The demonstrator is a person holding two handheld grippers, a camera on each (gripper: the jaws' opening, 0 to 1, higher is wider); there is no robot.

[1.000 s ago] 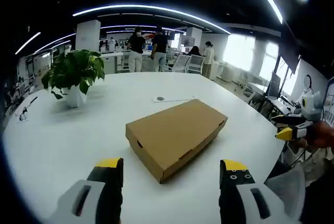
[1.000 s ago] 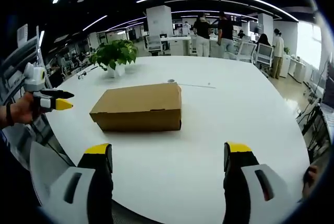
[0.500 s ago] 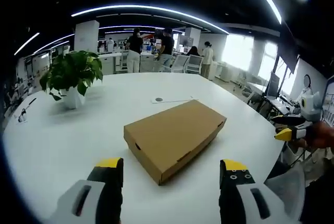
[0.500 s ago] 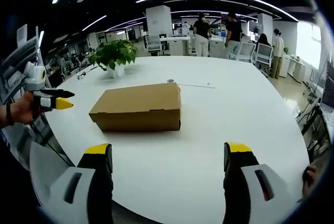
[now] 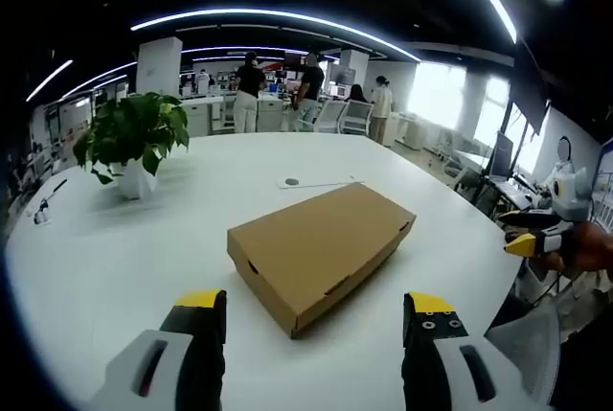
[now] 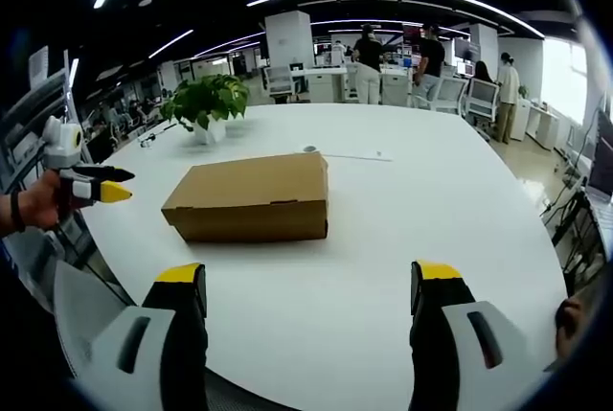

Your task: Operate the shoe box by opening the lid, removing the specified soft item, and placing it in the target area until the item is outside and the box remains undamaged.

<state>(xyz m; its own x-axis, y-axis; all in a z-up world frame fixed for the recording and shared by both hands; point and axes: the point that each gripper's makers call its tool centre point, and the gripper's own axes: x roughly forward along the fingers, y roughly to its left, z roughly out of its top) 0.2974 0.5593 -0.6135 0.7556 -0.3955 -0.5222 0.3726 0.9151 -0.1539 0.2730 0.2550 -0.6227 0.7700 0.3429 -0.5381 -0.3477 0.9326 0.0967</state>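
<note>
A closed brown cardboard shoe box (image 5: pixel 321 248) (image 6: pixel 251 198) lies on the round white table (image 5: pixel 115 248) (image 6: pixel 402 200). Its lid is down, so whatever is inside is hidden. My left gripper (image 5: pixel 311 310) hangs open just short of the box, nothing between its yellow-tipped fingers. My right gripper (image 6: pixel 308 282) is open too, a little back from the box's long side. The right gripper (image 5: pixel 536 239) appears at the right edge of the left gripper view, held in a hand. The left gripper (image 6: pixel 91 186) appears at the left edge of the right gripper view.
A potted green plant (image 5: pixel 134 138) (image 6: pixel 209 102) stands on the table's far side. A small round disc with a thin white cable (image 5: pixel 311 182) (image 6: pixel 345 153) lies behind the box. Several people stand by desks and chairs (image 5: pixel 278 95) in the background.
Both views have shifted slightly, so the box sits a touch more to the left in each. People in the background have walked. Both grippers stay open.
</note>
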